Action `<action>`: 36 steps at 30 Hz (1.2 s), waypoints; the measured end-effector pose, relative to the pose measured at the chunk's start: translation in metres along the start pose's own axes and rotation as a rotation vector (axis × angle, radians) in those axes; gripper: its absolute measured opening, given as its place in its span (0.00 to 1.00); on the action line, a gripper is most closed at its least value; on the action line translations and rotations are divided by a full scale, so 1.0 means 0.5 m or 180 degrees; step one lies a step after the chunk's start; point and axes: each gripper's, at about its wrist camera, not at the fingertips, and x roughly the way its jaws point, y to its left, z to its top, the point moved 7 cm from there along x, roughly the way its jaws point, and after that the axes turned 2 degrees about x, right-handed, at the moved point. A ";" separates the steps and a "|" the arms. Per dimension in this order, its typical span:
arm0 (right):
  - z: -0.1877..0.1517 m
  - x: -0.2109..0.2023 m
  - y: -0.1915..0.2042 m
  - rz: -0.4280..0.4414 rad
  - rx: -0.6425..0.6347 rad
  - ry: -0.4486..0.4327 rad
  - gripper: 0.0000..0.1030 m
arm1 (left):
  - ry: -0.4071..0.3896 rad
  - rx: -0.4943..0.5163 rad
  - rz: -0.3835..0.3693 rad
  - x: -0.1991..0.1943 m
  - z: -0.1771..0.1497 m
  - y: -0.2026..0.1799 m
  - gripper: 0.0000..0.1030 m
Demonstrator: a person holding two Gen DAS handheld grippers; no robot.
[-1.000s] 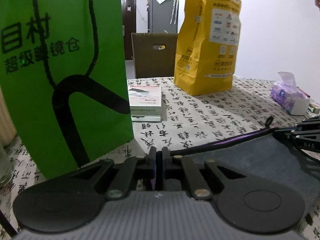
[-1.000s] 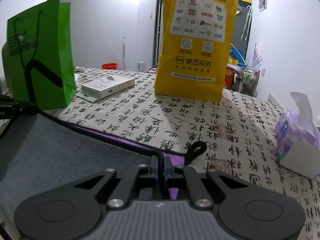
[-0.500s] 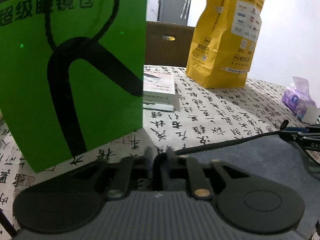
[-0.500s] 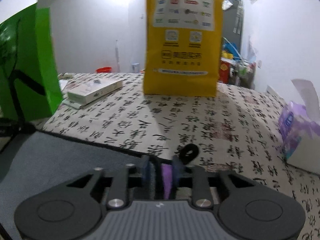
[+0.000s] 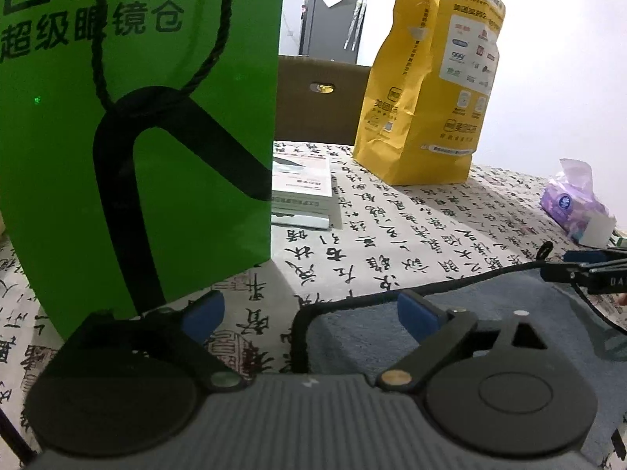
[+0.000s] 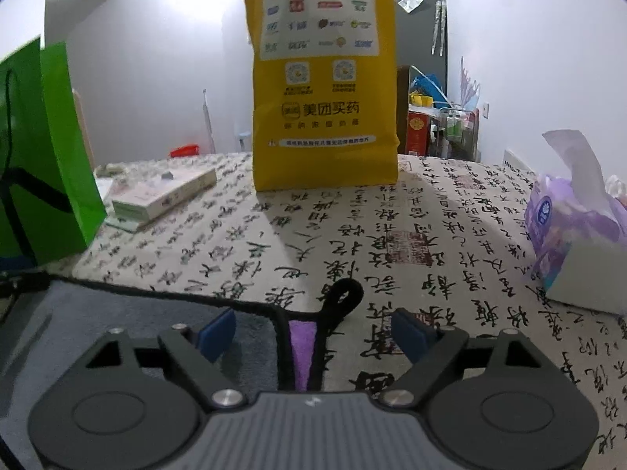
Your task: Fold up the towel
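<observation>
Both the left tongs (image 5: 309, 311) and the right tongs (image 6: 313, 327) stand spread wide and grip nothing, each straddling a far corner of the grey towel (image 5: 392, 337), which lies flat on the counter (image 6: 392, 219). Just beyond, the green bag (image 5: 137, 137) stands close to the left corner; a careless sweep there could topple it. Farther back, the yellow bag (image 6: 321, 78) looks safely apart.

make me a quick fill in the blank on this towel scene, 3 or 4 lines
1. Both grippers, left gripper and right gripper, have their jaws ____.
2. The towel is grey with a ____ edge trim.
3. The bag standing straight ahead of the right gripper is ____.
4. The tissue pack is wrapped in ____ plastic.

Missing words: open; black; yellow; purple
</observation>
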 end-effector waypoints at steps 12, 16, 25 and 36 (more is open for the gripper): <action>-0.025 -0.070 0.004 0.0118 0.0122 -0.0095 0.87 | 0.0003 0.0100 0.0184 -0.043 -0.022 -0.008 1.00; -0.036 -0.093 0.004 0.0139 0.0168 -0.0092 0.87 | -0.0022 0.0085 0.0218 -0.064 -0.032 -0.012 1.00; -0.078 -0.163 0.023 0.0195 0.0239 -0.0092 0.89 | -0.0070 -0.0047 0.0265 -0.140 -0.066 -0.031 1.00; -0.129 -0.238 0.049 0.0289 0.0357 -0.0099 0.91 | -0.0175 -0.0134 0.0252 -0.232 -0.098 -0.054 1.00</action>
